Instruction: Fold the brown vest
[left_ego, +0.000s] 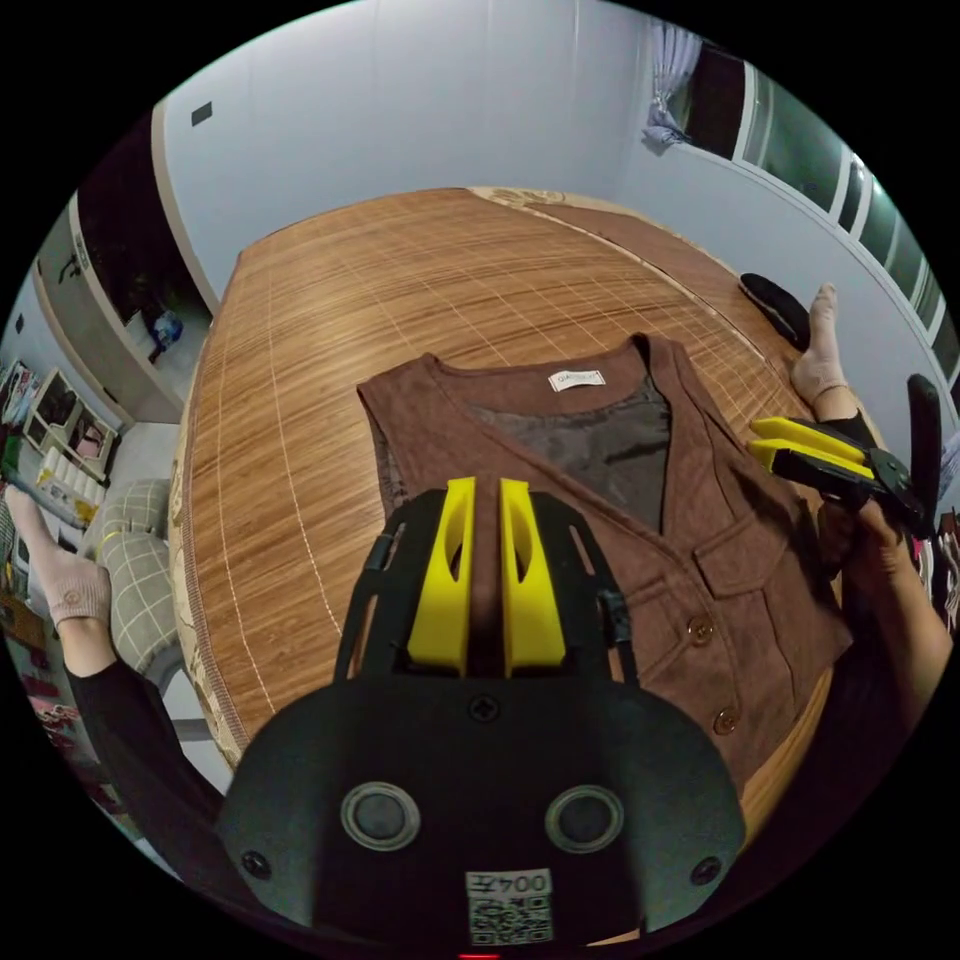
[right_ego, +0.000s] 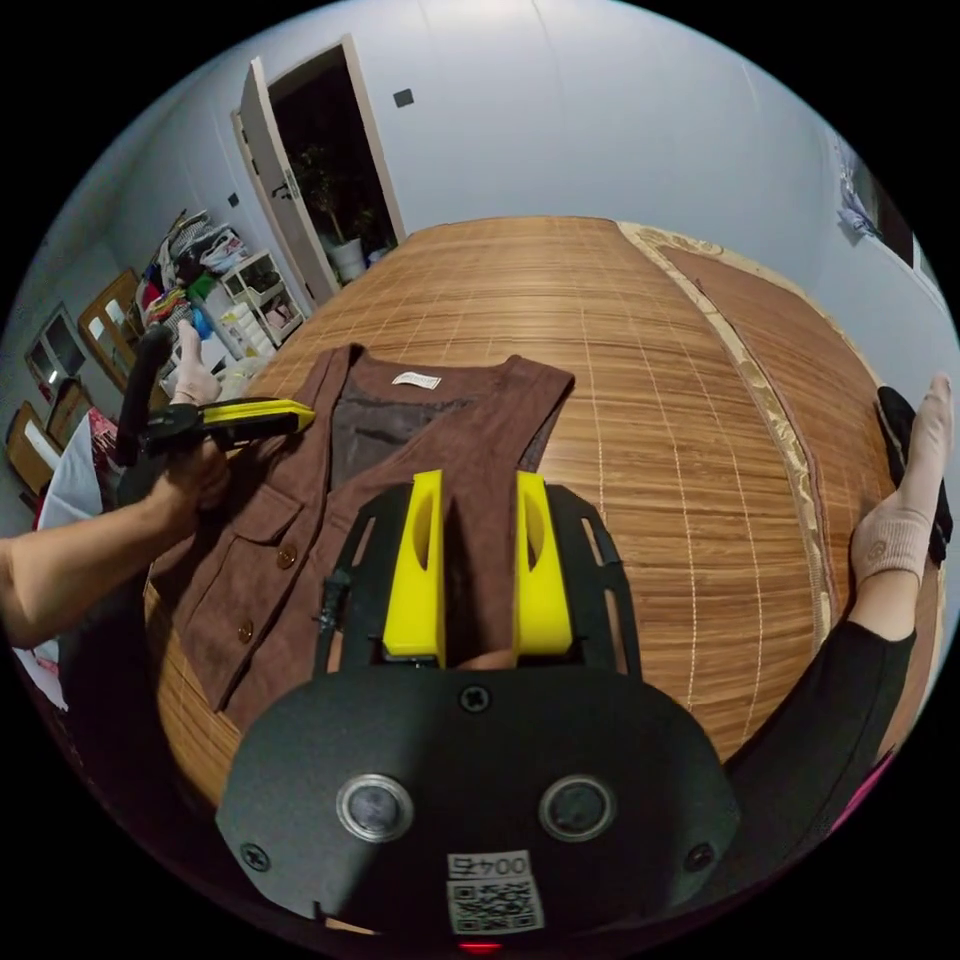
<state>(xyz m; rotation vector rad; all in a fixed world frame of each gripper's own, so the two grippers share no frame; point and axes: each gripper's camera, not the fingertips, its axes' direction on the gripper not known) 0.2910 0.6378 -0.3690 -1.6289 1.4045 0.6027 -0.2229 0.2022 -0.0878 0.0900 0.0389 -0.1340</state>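
Observation:
The brown vest lies flat and face up on a bamboo mat, collar label away from me, dark lining showing at the neck, buttons near the close edge. My left gripper hovers over its front panel, jaws drawn together to a thin slit, with no cloth lifted. In the right gripper view that gripper sits at the vest's left shoulder edge. My right gripper is open over the other front panel. In the left gripper view it hangs by the vest's right edge.
The person's socked feet rest at the mat's sides. A dark object lies by the right foot. A checked cushion sits beside the mat. Cluttered shelves and an open doorway lie beyond.

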